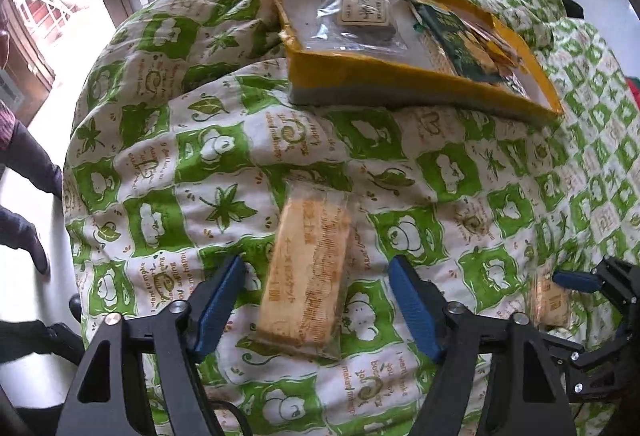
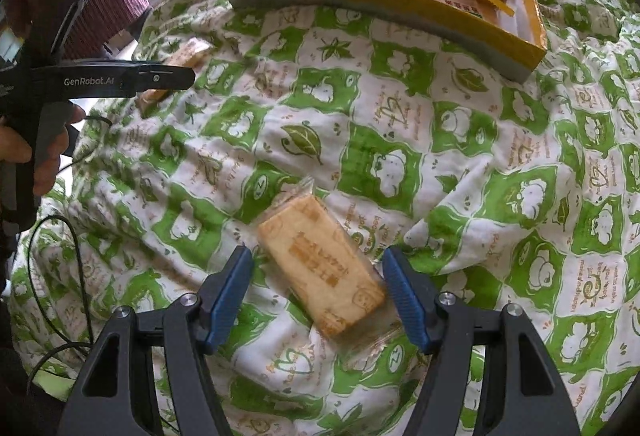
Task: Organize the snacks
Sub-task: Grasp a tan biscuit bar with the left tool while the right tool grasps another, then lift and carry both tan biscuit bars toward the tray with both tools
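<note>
- the left gripper (image 1: 316, 306) hangs over the green-and-white quilt (image 1: 440, 172) with its blue fingers (image 1: 218, 306) spread on either side of a wrapped biscuit packet (image 1: 308, 272); neither pad touches the wrapper.
- the right gripper (image 2: 316, 294) is likewise spread around a second biscuit packet (image 2: 322, 266), which lies at a slant between the jaws, one corner close to the right-hand finger.
- the yellow-rimmed cardboard box (image 1: 400, 80) sits further up the quilt, well apart from both packets, and already holds several other snacks.
- risk, right side: because the packet lies slanted, the jaws would likely meet its corners first, so it may twist or skid out instead of seating flat.
- risk, both sides: the clear wrappers look slick and loose, so a pinch on film alone may slip during a lift.
- risk: the quilt is soft and creased; pressing down could sink the packet or catch a fold of cloth between the pads.
- risk: the biscuits seem brittle, so a hard squeeze may crack them.
- risk: the box rests tilted on bedding and could shift when nudged.
</note>
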Tool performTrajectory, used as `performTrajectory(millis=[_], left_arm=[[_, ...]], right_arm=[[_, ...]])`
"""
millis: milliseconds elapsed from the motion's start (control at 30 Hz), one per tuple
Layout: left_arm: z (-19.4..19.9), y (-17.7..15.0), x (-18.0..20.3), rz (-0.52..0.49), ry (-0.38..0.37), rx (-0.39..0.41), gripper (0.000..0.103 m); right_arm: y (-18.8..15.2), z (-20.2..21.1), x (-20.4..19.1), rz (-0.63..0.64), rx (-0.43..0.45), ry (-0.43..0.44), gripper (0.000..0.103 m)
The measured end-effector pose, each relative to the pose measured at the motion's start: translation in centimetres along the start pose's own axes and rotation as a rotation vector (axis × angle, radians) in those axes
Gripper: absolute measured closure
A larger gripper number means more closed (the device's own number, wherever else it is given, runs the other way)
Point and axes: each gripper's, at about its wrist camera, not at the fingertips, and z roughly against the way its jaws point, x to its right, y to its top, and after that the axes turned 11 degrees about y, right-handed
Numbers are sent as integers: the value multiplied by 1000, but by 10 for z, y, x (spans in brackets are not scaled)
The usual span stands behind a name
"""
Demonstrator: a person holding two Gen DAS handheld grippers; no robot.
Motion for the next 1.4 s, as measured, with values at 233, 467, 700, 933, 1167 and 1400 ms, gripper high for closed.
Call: performTrajectory(millis=[233,467,700,933,1167,1400], left_arm=[[-1,0,7,-24,-5,2,46],[3,-5,-3,-2,-28,-3,64],[4,-9,-6,-9,-16,-11,65],[-7,3,2,-6,-8,-40,65],[-11,10,12,-5,22,-29,65],[-3,-2,17,3,13,12,68]], right_arm=[[2,-3,-1,-8,1,11,36],[6,-1,0,-12,1,51,36],[13,-2,5,-48,16,102,47],[18,-8,2,-24,-3,91,48],[20,-13,2,-24,9,88,57],[17,0,4,-35,72,96,65]])
